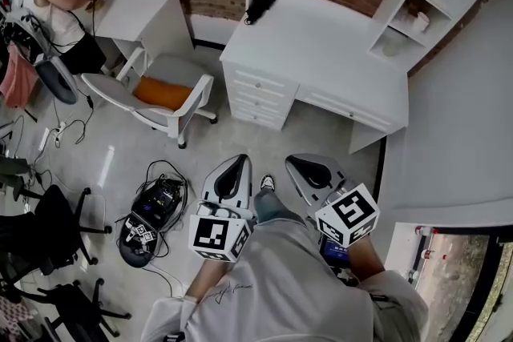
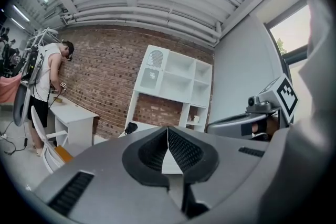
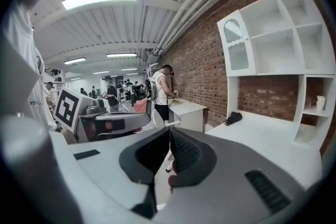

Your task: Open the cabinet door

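Left gripper (image 1: 234,171) and right gripper (image 1: 309,169): jaws closed, empty, lower centre of the head view. Desk (image 1: 321,52) beyond, upper right. Cabinet door (image 3: 234,42): hutch (image 3: 294,55) top left, well apart from both.

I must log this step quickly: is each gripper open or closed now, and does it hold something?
Left gripper: closed, holding nothing.
Right gripper: closed, holding nothing.
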The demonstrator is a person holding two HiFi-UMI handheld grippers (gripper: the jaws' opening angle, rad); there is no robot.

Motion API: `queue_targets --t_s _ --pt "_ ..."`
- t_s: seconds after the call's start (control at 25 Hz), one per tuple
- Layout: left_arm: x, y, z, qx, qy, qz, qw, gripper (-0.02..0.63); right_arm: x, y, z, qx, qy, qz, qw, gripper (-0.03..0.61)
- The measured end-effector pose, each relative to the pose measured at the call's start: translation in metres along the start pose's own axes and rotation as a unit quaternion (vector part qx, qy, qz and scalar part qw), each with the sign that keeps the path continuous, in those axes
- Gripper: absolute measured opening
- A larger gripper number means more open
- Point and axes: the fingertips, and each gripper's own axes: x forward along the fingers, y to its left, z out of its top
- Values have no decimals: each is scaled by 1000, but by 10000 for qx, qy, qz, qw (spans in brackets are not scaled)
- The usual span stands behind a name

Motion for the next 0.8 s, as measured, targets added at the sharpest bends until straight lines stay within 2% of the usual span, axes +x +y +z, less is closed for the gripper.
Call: queue_targets --t_s 0.16,0.36,0.48,0.56,0.68,0.8 --pt "21 16 2 80 47 -34 10000 15 30 -13 3 17 28 19 10000 26" --pt "64 46 19 155 -5 -60 9999 14 68 -65 24 963 -410 -94 9945 26" --pt "105 59 30 209 -31 -149 9997 14 86 -106 36 803 -507 -379 9948 26" --pt "137 67 39 281 -73 -258 9992 14 98 -128 44 798 -537 -302 9949 26" --pt "186 74 49 300 -27 -404 9987 14 116 -163 55 1158 -620 -37 9913 26" --pt "227 80 54 509 34 -447 9977 14 132 -201 60 1203 -664 -149 9904 26"
